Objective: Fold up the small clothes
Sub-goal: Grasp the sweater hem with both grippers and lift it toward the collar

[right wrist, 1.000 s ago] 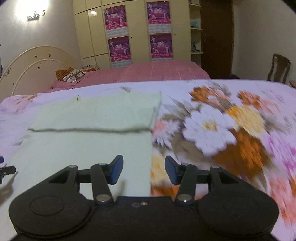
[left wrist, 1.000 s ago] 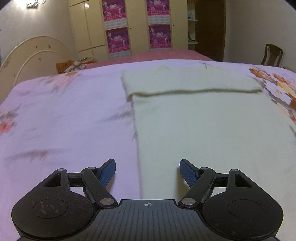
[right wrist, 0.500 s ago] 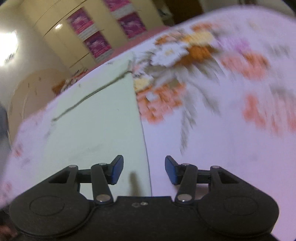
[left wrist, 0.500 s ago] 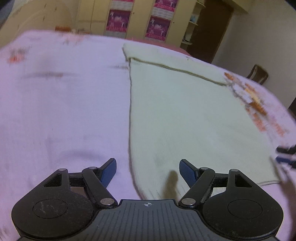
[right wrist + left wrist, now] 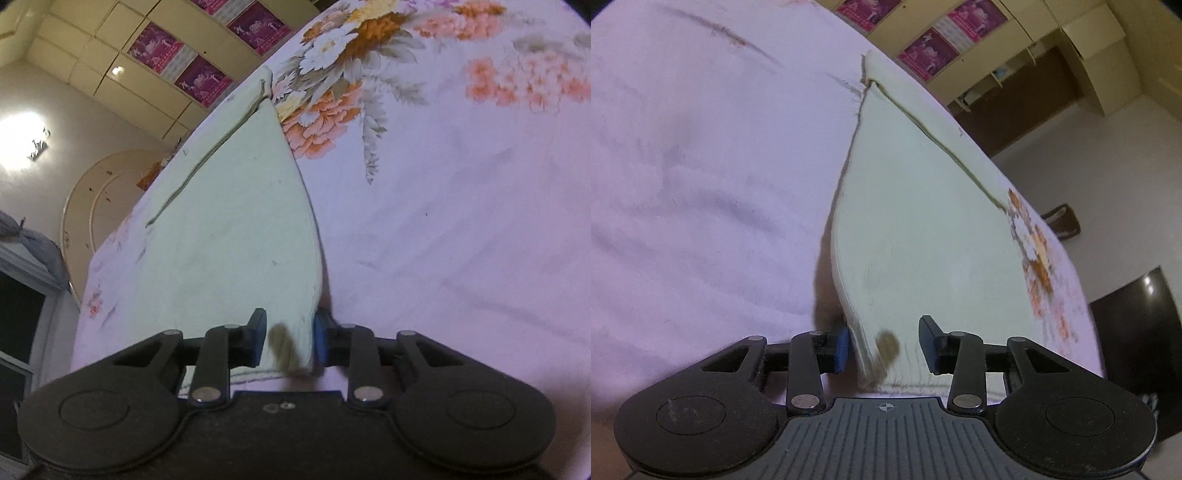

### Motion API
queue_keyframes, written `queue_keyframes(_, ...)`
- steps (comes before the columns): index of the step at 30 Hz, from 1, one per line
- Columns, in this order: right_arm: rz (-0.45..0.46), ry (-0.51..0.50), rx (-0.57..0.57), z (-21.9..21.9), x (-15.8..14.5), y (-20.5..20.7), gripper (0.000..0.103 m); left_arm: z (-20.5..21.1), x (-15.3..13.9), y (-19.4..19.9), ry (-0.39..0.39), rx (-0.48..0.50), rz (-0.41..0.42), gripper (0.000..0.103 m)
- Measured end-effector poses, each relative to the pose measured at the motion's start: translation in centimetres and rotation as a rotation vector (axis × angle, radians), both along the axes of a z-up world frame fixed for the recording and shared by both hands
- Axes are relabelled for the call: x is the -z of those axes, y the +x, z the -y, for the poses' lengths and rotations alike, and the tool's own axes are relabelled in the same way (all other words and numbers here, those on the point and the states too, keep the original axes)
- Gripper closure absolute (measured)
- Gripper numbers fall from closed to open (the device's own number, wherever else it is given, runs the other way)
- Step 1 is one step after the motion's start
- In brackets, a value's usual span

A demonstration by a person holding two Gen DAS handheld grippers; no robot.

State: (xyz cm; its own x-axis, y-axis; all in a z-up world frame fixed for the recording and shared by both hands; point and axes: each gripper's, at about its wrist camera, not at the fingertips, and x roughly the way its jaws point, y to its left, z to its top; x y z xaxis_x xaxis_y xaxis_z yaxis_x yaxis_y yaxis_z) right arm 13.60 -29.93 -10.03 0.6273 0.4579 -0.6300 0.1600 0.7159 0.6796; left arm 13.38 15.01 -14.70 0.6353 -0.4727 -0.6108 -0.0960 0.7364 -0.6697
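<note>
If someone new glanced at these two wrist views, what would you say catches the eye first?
The pale green folded cloth dominates, spread on the lilac floral bedsheet with a far strip already folded over. Each near corner sits between open fingers: the left claw straddles the left corner, the right claw the right one. The orange and white flower print on the sheet lies right of the cloth.

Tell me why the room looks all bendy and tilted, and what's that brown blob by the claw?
Left wrist view: the fisheye lens curves the bed, the camera is tilted, and the blob is the left claw's shadow on the pale green cloth. Right wrist view: same bending, wall lamp glare, and a shadow at the right claw.
</note>
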Motion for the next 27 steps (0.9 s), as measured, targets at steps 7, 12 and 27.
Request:
queue_keyframes(7,0.012,-0.005,-0.089,-0.8,0.1,0.7,0.075,0.5,0.1,0.3,-0.003,-0.002,0.016,0.073)
queue_keyframes(12,0.035,-0.072,-0.099,-1.6,-0.6,0.5,0.097,-0.1,-0.6,-1.0,-0.030,-0.041,0.063,0.098)
queue_keyframes(27,0.055,-0.111,-0.136,-1.4,-1.2,1.2,0.098,-0.3,0.0,-1.4,-0.033,-0.104,0.059,0.098)
